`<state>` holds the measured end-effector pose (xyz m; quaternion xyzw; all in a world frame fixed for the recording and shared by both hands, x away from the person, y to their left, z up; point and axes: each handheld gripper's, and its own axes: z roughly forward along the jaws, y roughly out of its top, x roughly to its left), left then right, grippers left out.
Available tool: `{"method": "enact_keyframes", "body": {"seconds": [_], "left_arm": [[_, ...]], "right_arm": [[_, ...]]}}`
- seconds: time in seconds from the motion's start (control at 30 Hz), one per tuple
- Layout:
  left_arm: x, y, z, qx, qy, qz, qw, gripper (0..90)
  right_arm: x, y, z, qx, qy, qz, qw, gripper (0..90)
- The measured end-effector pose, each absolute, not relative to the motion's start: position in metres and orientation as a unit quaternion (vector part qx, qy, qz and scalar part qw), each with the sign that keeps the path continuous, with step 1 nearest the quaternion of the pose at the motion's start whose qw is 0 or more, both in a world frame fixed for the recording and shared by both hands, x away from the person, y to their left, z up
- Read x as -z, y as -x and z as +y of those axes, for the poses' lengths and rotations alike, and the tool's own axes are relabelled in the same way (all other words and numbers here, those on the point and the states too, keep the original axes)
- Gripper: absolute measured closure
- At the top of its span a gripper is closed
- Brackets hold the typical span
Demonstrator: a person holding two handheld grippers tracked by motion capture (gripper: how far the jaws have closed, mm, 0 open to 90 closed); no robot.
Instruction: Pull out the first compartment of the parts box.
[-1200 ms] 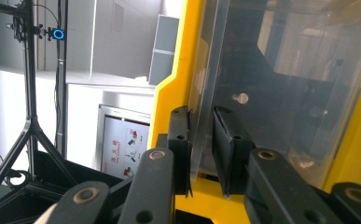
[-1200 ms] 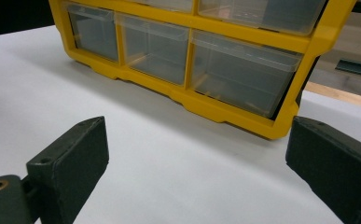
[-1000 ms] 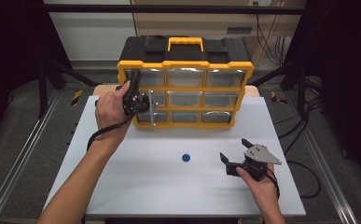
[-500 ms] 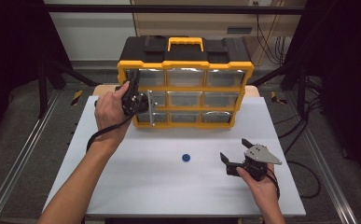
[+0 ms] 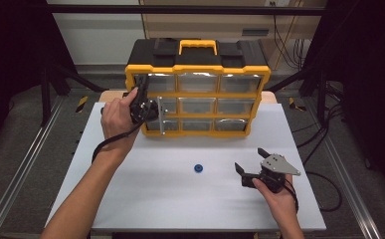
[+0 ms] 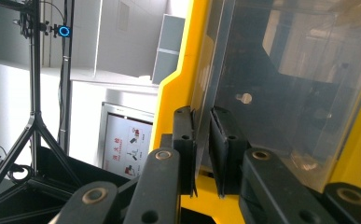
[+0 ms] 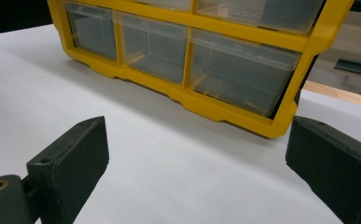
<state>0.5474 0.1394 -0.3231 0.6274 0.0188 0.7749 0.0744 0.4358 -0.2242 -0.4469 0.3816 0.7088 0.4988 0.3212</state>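
A yellow and black drawer organizer [image 5: 198, 87] stands at the far side of the white table [image 5: 130, 199], with nine clear drawers in three rows. The left gripper [image 5: 147, 110] is at the left column of this organizer, at the middle row. In the left gripper view its two black jaws are closed on the thin front edge of a clear plastic drawer [image 6: 281, 88], and the pads press on the plastic from both sides (only the thin wall is between them). The yellow frame [image 6: 178, 102] of the organizer rises just beside the jaws. The person's left hand [image 5: 116, 119] holds this gripper from the left.

The right gripper [image 5: 252, 167] rests low over the table near the right front corner, well apart from the organizer. Its jaws stand wide open and nothing is between them; in the right gripper view the bare table and the bottom row of drawers [image 7: 241, 70] show between them.

A small blue round part [image 5: 198, 168] lies on the table, between the two grippers and apart from both.
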Motion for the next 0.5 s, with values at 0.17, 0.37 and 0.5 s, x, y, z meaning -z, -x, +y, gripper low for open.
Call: {"method": "enact_keyframes", "body": {"seconds": [0.17,0.37,0.5], "left_arm": [[0.3237,-0.5474,0.1390,-0.776,-0.625,0.019,0.080,81.2],[0.3244,-0.5469,0.1401,-0.778,-0.624,0.016,0.071,81.4],[0.3257,-0.5475,0.1413,-0.781,-0.621,0.012,0.070,81.4]], "right_arm": [[0.4473,-0.4362,-0.2243,-0.498,-0.381,0.710,0.321,6.5],[0.4475,-0.4360,-0.2245,-0.497,-0.381,0.711,0.320,6.4],[0.4476,-0.4361,-0.2243,-0.497,-0.380,0.712,0.320,6.4]]}}
